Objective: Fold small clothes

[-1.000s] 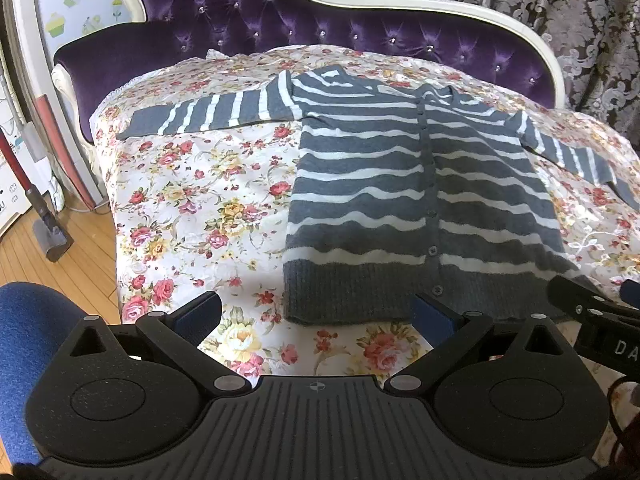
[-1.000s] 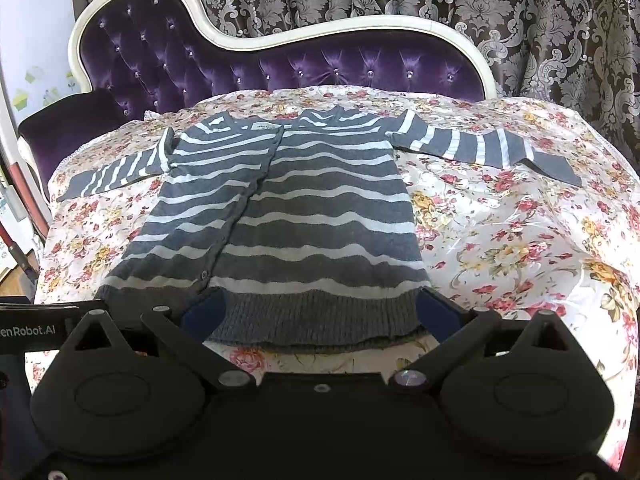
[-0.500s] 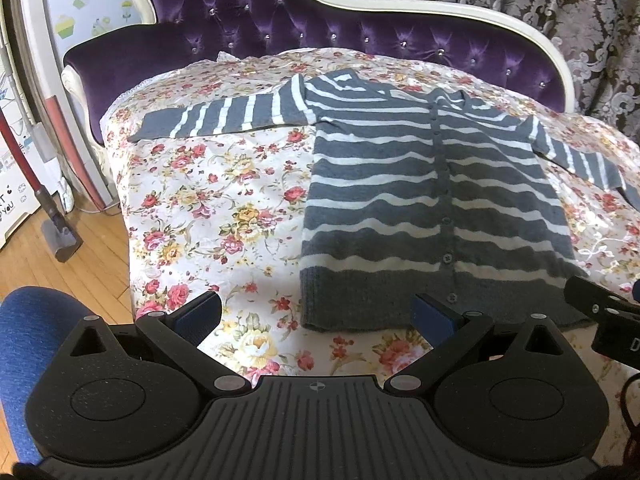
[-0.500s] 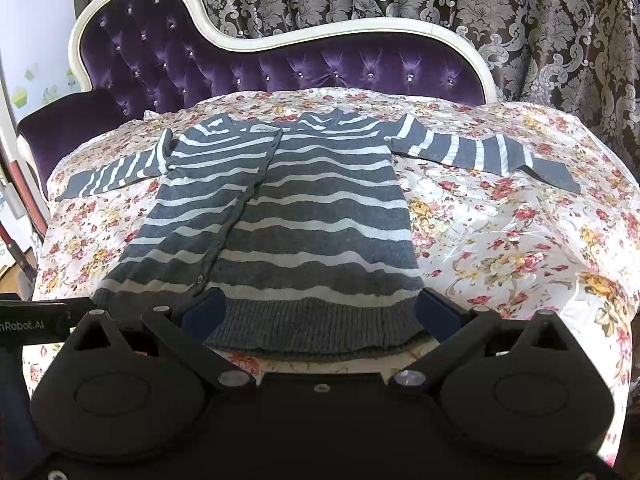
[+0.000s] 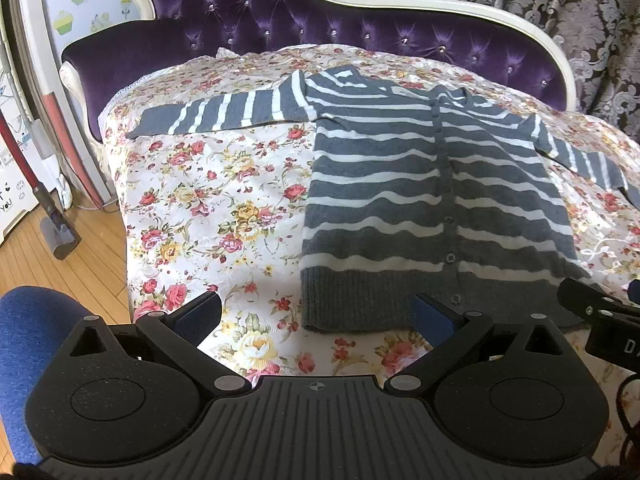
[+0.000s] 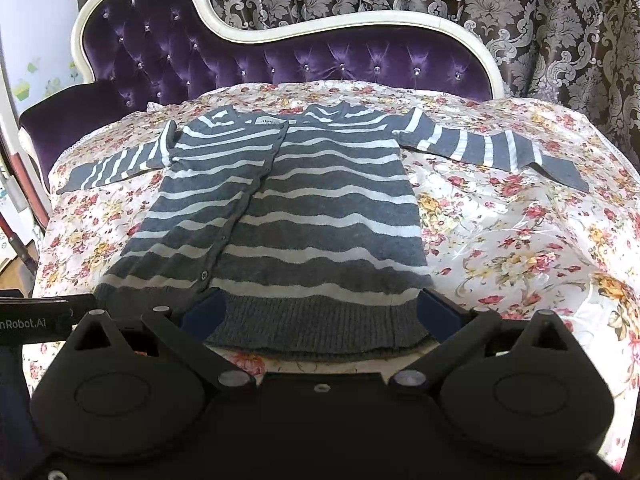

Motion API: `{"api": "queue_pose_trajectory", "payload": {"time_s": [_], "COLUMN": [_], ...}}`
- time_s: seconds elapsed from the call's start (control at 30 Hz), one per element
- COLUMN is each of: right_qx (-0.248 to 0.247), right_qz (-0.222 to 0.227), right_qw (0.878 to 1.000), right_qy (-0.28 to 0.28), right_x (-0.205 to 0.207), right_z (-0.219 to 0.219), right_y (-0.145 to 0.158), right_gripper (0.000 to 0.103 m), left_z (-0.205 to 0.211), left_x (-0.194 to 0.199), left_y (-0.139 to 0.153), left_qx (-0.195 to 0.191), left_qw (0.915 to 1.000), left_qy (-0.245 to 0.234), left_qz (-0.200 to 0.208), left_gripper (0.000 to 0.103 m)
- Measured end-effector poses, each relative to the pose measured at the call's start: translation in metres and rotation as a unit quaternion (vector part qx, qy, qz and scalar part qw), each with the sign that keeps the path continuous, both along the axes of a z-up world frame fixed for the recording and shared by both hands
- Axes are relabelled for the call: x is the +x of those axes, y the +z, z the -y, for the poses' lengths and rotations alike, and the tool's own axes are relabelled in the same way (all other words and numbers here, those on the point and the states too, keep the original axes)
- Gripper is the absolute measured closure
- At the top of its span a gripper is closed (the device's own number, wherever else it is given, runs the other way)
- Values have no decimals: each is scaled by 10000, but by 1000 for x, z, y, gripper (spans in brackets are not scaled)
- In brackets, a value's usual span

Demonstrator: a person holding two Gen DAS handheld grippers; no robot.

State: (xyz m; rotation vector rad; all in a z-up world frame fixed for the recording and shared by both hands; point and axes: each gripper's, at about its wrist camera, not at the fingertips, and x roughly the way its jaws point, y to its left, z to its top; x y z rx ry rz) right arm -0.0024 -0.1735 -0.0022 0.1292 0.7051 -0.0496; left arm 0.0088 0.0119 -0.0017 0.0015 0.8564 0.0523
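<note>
A grey cardigan with white stripes (image 5: 420,184) lies flat and buttoned on a floral sheet (image 5: 216,200), both sleeves spread out sideways. It also shows in the right wrist view (image 6: 288,216). My left gripper (image 5: 316,314) is open and empty, just short of the hem's left corner. My right gripper (image 6: 320,312) is open and empty, its fingers either side of the hem's right half. The right gripper's body shows at the right edge of the left wrist view (image 5: 600,320).
The sheet covers a purple tufted sofa (image 6: 304,64) with a white frame. A patterned curtain (image 6: 480,4) hangs behind. A blue cushion (image 5: 28,332) and a wooden floor (image 5: 60,264) with a vacuum (image 5: 36,176) lie to the left.
Both grippers have moved forward towards the cardigan's hem, the left one also swinging to the left. The cardigan has not moved. Both jaws stay open.
</note>
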Motion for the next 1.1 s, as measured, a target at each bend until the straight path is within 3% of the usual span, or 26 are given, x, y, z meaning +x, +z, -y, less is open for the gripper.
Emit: {"api": "queue_pose_trajectory", "payload": {"time_s": [1.1], "right_qx": [78], "right_qz": [-219], "right_qw": [9997], "right_qy": [25], "right_x": [27], "right_z": [-1], "right_y": [-6], "right_gripper": [2], "left_z": [1], "left_x": [23], "left_y": [-9], "left_qx": [-47], "left_qw": [9998], "left_qy": [-60], "left_qz": [-188], "left_gripper": [1]}}
